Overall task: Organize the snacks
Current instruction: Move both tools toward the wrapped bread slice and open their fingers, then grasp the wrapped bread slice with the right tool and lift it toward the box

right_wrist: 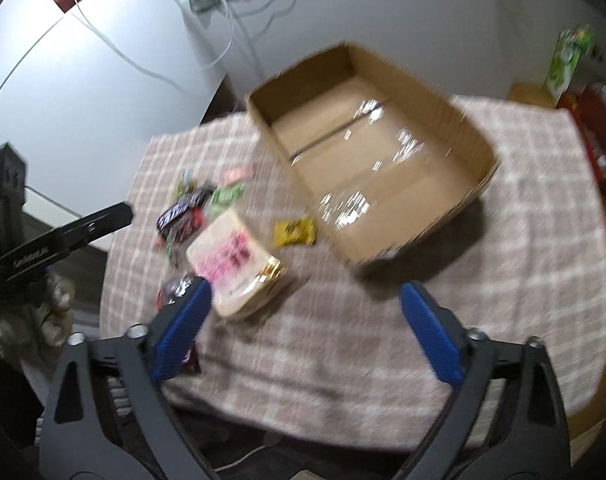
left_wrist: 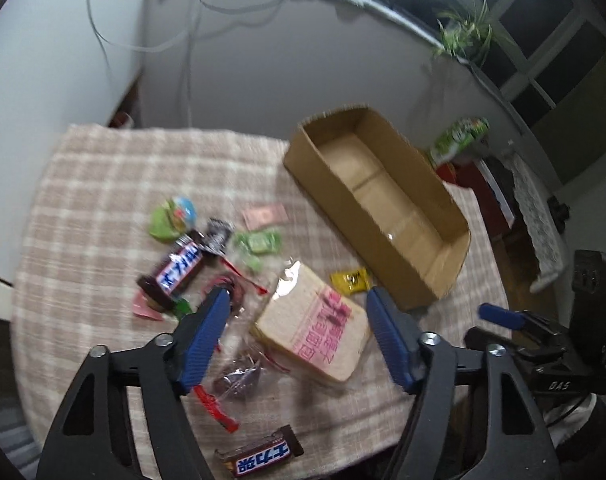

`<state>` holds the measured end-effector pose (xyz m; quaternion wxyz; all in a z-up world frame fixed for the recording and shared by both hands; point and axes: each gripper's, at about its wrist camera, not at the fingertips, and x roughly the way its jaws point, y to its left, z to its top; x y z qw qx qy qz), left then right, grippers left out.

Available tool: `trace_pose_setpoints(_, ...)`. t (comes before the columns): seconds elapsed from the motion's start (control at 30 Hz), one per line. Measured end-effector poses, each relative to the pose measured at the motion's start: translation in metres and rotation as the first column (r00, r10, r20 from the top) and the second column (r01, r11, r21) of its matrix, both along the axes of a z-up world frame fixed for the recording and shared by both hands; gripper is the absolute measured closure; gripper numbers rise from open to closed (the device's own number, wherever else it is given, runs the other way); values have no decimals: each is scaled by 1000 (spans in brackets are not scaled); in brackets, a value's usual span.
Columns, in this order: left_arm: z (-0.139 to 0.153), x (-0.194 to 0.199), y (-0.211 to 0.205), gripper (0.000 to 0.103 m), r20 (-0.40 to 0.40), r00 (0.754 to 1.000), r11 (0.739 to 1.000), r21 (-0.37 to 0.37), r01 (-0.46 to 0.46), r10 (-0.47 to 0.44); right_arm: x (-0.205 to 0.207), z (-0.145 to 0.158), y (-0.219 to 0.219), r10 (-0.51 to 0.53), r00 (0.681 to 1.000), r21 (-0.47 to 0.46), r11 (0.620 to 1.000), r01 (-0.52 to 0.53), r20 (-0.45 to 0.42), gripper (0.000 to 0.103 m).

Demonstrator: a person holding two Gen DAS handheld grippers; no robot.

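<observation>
An empty cardboard box (left_wrist: 443, 216) lies on the checked tablecloth (left_wrist: 103, 184); it also shows in the right wrist view (right_wrist: 475, 136). Snacks lie to its left: a bagged sandwich bread (left_wrist: 315, 328) (right_wrist: 231, 260), a yellow packet (left_wrist: 349, 280) (right_wrist: 295, 232), two Snickers bars (left_wrist: 175, 272) (left_wrist: 263, 456), green candies (left_wrist: 259, 244) and a green round snack (left_wrist: 171, 216). My left gripper (left_wrist: 297, 300) is open above the bread. My right gripper (right_wrist: 303, 292) is open above bare cloth, right of the bread, in front of the box.
The right gripper's body (left_wrist: 543, 336) shows at the right of the left wrist view; the left one (right_wrist: 63, 232) shows at the left of the right wrist view. A green carton (left_wrist: 459, 138) and red items stand beyond the table. Cables hang on the wall behind.
</observation>
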<state>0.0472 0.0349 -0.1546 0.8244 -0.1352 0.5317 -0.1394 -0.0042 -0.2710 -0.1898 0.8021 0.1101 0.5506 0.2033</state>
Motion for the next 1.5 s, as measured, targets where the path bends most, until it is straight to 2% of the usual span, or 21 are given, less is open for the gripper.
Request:
trace_pose_setpoints(0.07,-11,4,-2,42,-36,999,1000,-16,22,-23,2,-13,6,24,999,30,999,-23,-47,22)
trace_pose_setpoints(0.13,-20,8,-3,49,-64,997,999,-41,31,-34,4,-23,12,39,995,56,998,-34,-89,37)
trace_pose_setpoints(0.23,-30,13,-5,61,-94,994,997,-64,41,-47,7,-40,21,61,987,97,994,-47,-147,46)
trace_pose_setpoints(0.3,-31,15,-8,67,-96,993,996,-65,56,-63,9,-46,25,72,984,111,992,-54,-164,47)
trace_pose_setpoints(0.37,-32,18,-12,68,-95,991,994,-70,86,-93,11,-50,29,76,980,125,991,-53,-182,47)
trace_pose_setpoints(0.47,-40,23,-15,68,-116,987,993,-59,106,-112,14,-56,33,86,977,142,988,-59,-196,49)
trace_pose_setpoints(0.53,-48,27,-15,68,-139,984,993,-59,102,-109,15,-58,36,96,974,148,987,-66,-204,54)
trace_pose_setpoints(0.8,-62,37,-12,69,-174,980,995,-51,86,-94,21,-72,44,114,963,185,980,-70,-243,60)
trace_pose_setpoints(1.1,-83,42,-10,69,-233,966,992,-77,95,-111,28,-84,55,133,955,209,975,-78,-266,65)
trace_pose_setpoints(1.5,-72,28,-14,69,-212,971,993,-80,92,-107,32,-78,62,143,961,177,979,-102,-235,68)
